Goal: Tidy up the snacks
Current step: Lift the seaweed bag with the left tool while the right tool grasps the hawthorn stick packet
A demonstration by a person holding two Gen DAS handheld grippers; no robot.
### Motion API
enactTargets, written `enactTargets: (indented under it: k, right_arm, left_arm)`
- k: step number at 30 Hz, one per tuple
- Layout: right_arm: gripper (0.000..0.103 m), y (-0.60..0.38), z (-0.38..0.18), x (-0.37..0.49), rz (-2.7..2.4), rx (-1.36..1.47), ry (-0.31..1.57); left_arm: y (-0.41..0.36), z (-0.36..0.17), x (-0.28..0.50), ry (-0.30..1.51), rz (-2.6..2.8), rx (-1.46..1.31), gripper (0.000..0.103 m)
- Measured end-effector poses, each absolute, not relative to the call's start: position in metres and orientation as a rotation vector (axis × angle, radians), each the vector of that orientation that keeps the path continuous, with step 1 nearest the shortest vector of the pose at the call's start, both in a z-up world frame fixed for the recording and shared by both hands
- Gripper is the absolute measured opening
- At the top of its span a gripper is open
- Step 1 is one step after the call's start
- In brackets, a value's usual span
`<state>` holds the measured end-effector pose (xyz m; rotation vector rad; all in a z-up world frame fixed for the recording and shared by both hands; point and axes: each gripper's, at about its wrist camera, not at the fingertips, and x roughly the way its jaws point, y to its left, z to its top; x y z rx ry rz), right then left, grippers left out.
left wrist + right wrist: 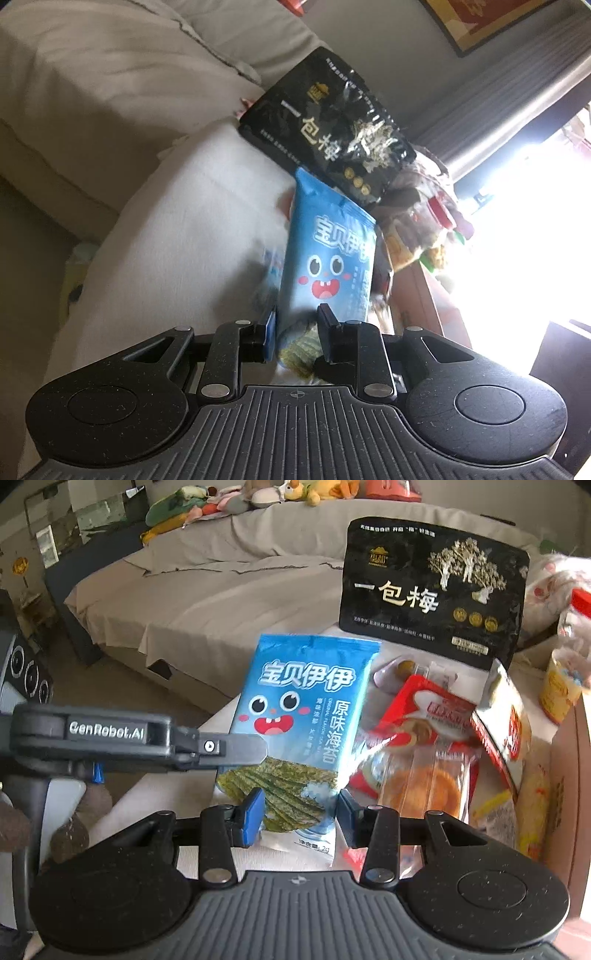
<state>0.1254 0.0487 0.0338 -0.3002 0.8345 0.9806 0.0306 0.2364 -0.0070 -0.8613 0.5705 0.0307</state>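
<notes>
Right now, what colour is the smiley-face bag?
Blue seaweed packet, clearest in the right wrist view.

White cloth-covered surface (pixel 155 794); snack packets (pixel 424 738) heaped on its right part.

My left gripper (pixel 297 332) has its two fingers drawn in close, one pad pressed on each face of a packet (pixel 325 258), which stands up between them. Seen from my right wrist, the same left gripper (pixel 243 751) reaches in level from the left side, its body edge-on, its tip meeting the packet (pixel 306 716) at the near edge. My right gripper (pixel 300 816) points forward and slightly down, its blue-padded fingers (pixel 253 814) set wide, one on each side of the packet's lower end; whether the pads touch it I cannot tell
</notes>
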Motion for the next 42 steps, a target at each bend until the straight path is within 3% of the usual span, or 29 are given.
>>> enactTargets:
  k: [16,20,25,32,36,39,41,42]
  right_arm:
    - [0.055,0.031,0.033,0.097,1.002,-0.369,0.865]
    - [0.073,0.024,0.049,0.112,0.9,-0.328,0.777]
    - [0.075,0.041,0.053,0.141,0.819,-0.299,0.739]
    - [0.075,0.094,0.029,0.169,0.807,-0.26,0.842]
    - [0.087,0.115,0.017,0.161,0.807,-0.351,0.823]
    - [0.087,0.117,0.014,0.147,0.856,-0.419,0.834]
    - [0.072,0.111,0.01,0.141,0.888,-0.445,0.862]
    - [0.071,0.106,0.01,0.135,0.894,-0.469,0.838]
  left_arm:
    - [0.205,-0.017,-0.008,0.582,0.018,-0.732,0.026]
    - [0.205,-0.015,-0.016,0.568,0.042,-0.698,0.025]
    - [0.208,-0.014,-0.025,0.574,0.072,-0.675,0.025]
    - [0.223,-0.016,-0.05,0.569,0.142,-0.698,0.025]
    - [0.233,-0.016,-0.062,0.557,0.179,-0.719,0.025]
    - [0.24,-0.017,-0.067,0.55,0.191,-0.739,0.025]
    - [0.242,-0.017,-0.068,0.546,0.193,-0.753,0.025]
    - [0.242,-0.017,-0.068,0.545,0.193,-0.756,0.025]
